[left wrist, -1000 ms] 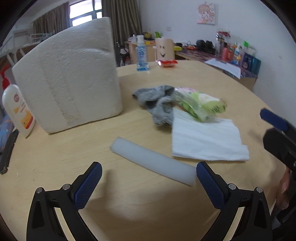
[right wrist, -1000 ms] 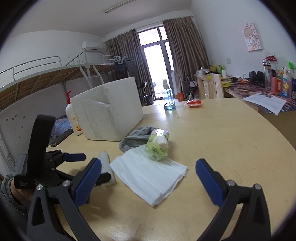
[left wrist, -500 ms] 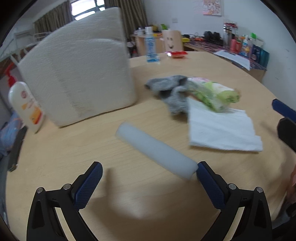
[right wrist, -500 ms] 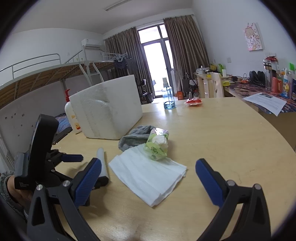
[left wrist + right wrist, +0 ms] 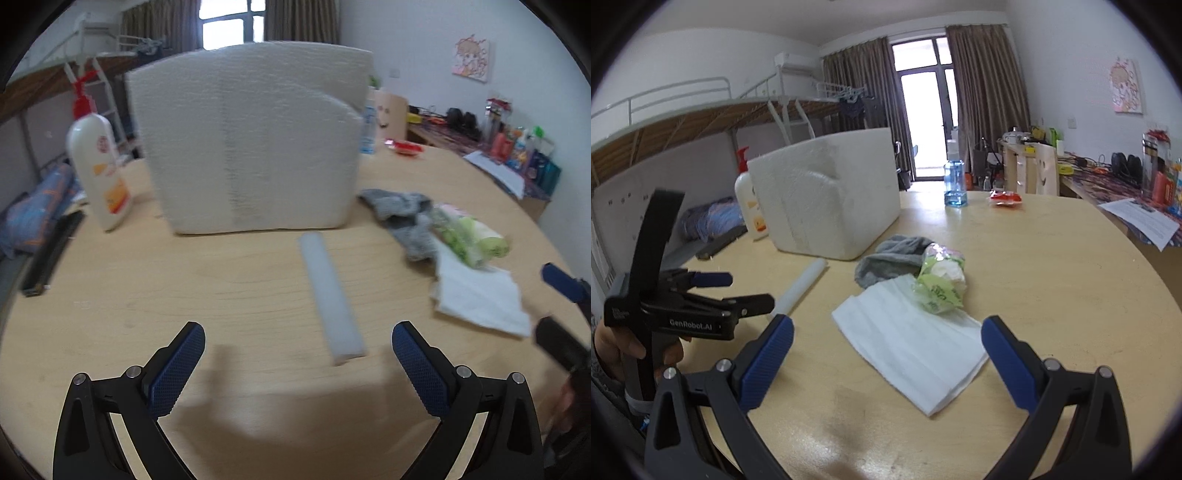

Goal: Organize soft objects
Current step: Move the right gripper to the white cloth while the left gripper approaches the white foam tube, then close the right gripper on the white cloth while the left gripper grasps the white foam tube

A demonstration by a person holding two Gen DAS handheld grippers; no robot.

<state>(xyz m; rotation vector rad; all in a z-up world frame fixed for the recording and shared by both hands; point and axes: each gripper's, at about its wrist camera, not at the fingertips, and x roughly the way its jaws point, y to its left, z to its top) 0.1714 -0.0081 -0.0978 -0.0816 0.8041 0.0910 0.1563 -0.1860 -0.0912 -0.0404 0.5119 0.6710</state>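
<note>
Left wrist view: the left hand-held gripper [image 5: 297, 345] hangs spread wide and empty over the round pale-wood counter [image 5: 184, 288]; the long white foam stick [image 5: 330, 297] lies between its blue pads, touching neither, its far end toward the big white foam box [image 5: 251, 147]; to the right sit the crumpled grey sock [image 5: 400, 218], the green-and-white plastic tissue pack [image 5: 469, 240] and the folded white paper towel [image 5: 480, 301] — all blurred.

Right wrist view: the right hand-held gripper [image 5: 886, 349] is equally wide and empty above the towel's near edge; only here shows the bare hand [image 5: 617, 349] gripping the left tool, and the pack resting on the towel's far corner, against the sock.
</note>
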